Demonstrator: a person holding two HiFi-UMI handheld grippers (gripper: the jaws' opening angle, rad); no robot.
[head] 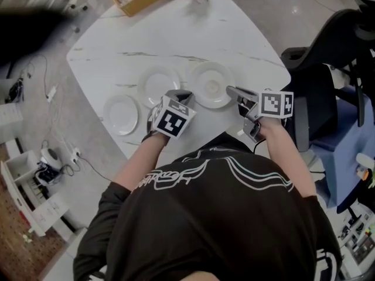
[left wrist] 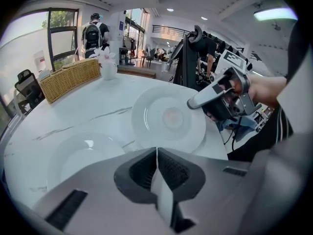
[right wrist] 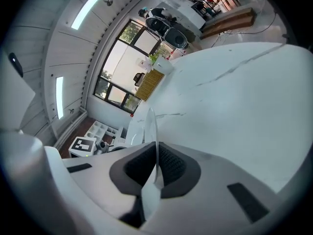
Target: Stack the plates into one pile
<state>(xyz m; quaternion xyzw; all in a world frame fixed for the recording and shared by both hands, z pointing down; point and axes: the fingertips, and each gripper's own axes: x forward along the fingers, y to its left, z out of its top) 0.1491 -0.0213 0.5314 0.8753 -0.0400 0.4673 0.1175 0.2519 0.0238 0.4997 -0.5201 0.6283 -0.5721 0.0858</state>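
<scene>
On the surface, right plate rim is being pinched by right gripper jaws; left gripper jaws pressed together, empty. Probably next: lift onto middle plate.

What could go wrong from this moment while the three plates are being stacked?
1. The right gripper is shut on only the rim of the right plate. The glossy plate may slip or tilt once it is lifted.
2. The left gripper, jaws shut and empty, sits by the gap between that plate and the middle plate. Carrying the held plate across could knock into it.
</scene>
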